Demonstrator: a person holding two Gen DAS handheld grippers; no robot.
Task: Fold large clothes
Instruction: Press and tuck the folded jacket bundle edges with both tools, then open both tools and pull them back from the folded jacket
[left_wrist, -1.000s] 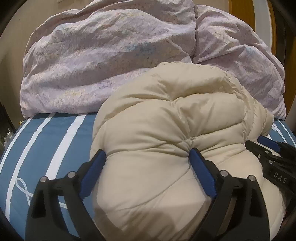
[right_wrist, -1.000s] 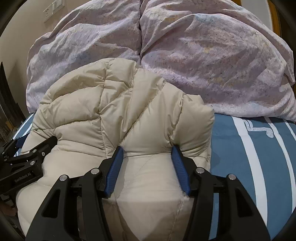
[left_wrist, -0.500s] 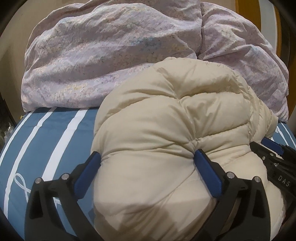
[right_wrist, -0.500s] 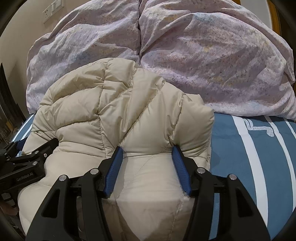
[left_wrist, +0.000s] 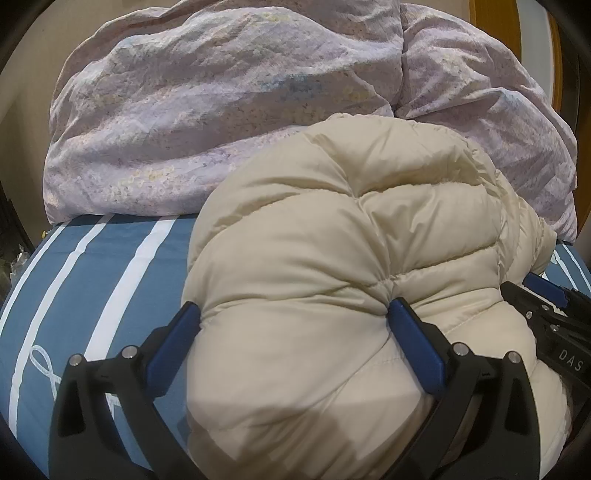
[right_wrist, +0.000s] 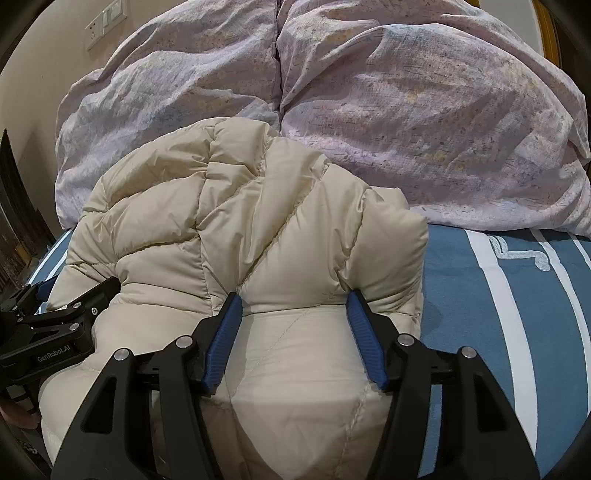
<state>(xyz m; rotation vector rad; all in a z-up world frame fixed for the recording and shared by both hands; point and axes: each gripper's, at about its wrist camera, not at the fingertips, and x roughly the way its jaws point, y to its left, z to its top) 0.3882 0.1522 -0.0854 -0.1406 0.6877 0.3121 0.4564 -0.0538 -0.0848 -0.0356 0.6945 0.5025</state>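
A cream quilted down jacket lies bunched into a thick bundle on a bed with a blue, white-striped cover, and both grippers reach into its near edge.

The left gripper stands at its widest, with the jacket's near left bulge between its blue pads. The right-hand pad sits in a crease of the fabric and the left-hand pad lies along the bundle's outer flank; whether they press into it cannot be told. Beyond this gripper the jacket rises in a rounded hump.

The right gripper has its jaws at a middling gap and opening, with a fold of the jacket's near right part between them. Both pads touch the fabric, which puckers at their tips. The bundle's right corner overhangs this gripper's right finger.

A crumpled lilac floral duvet is heaped past the jacket, touching its far side.
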